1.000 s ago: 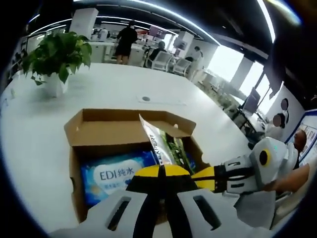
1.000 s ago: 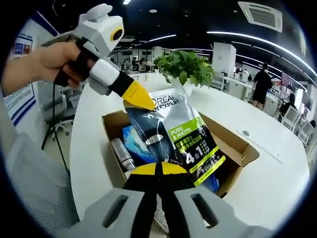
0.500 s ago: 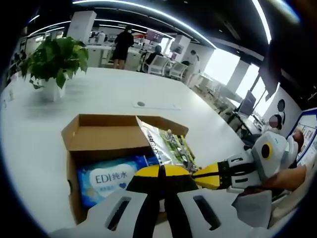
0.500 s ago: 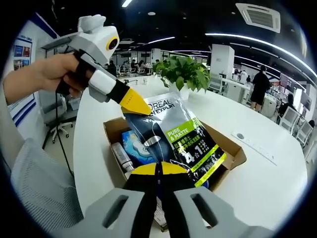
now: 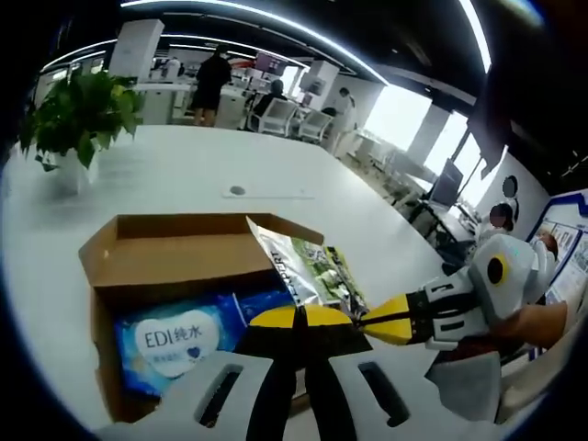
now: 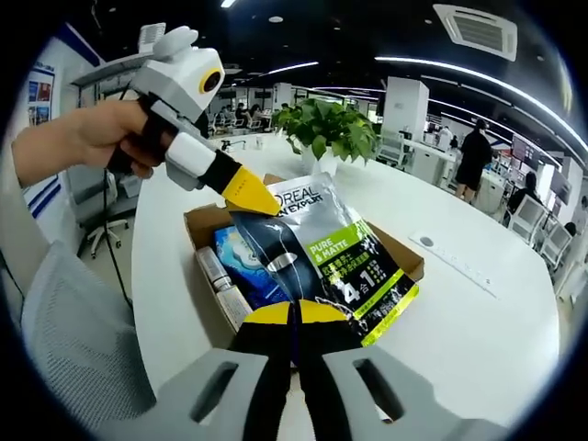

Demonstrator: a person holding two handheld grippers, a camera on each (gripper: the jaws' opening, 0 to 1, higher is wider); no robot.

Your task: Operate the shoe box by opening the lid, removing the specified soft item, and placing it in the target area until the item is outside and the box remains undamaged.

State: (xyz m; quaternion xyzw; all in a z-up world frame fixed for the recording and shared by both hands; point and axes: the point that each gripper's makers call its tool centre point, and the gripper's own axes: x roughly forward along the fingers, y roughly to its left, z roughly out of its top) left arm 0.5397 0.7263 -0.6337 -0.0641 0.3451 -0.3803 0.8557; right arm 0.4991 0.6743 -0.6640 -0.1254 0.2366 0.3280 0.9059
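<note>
**Observer:** Take me across it, left to right. How far along are you?

**Operator:** Farthest left in the left gripper view is the potted plant (image 5: 78, 110) on the white table (image 5: 193, 165), well clear of the work. Then the shoe box (image 5: 175, 253), already open, with its flaps folded back. I'd call the lid step done, and I see no tear or crush on the cardboard.

**Observer:** What's still inside?

**Operator:** A blue wipes pack (image 5: 175, 335) lies flat in the box. In the right gripper view a small tube (image 6: 213, 269) rests along one wall beside it.

**Observer:** And the soft item?

**Operator:** The pouch (image 6: 322, 257), grey with a green panel, is lifted over the open box. I hold it with both tools. My left gripper (image 6: 262, 204) has its yellow jaws closed on the pouch's top corner. My right gripper (image 6: 294, 317) has its jaws together on the lower edge.

**Observer:** So it's out?

**Operator:** Mostly, I judge. It hangs above the box, not yet off to the side. I can't tell whether its lowest edge has cleared the rim, since my own jaws cover it.

**Observer:** What remains?

**Operator:** Carrying it sideways to the target area, which I take to be bare table to the right of the box, and letting go.
</note>
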